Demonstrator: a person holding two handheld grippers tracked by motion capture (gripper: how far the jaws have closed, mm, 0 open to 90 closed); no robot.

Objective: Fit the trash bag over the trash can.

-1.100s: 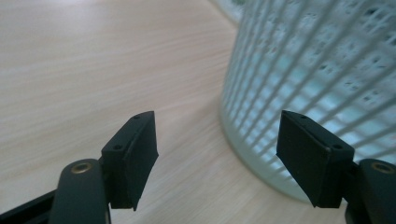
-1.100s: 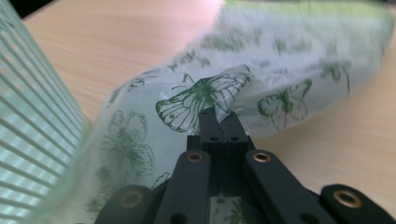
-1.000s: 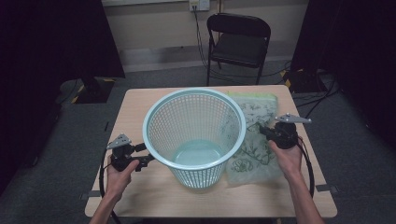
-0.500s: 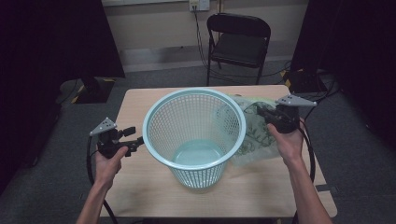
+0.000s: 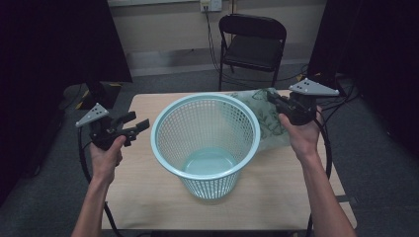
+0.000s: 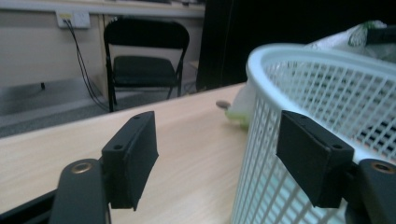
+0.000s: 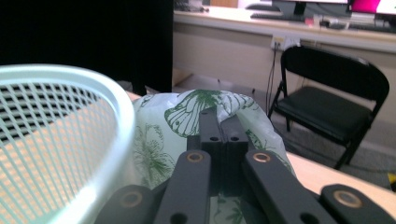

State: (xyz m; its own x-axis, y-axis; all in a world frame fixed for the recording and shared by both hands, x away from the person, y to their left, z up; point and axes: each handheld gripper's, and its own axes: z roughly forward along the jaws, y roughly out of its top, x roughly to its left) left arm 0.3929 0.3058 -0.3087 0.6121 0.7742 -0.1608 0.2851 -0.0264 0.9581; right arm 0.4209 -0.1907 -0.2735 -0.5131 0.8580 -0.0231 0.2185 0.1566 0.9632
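While the right gripper pinches the butterfly-print plastic bag just right of the basket, the left gripper gapes empty. Bag looks light, limp, slippery; best gripped at its bunched edge.

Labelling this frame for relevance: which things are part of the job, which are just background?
In play: butterfly-print bag, pinched by the right gripper; mesh basket; left gripper, fingers apart and empty.
Background: folding chair; wall socket.
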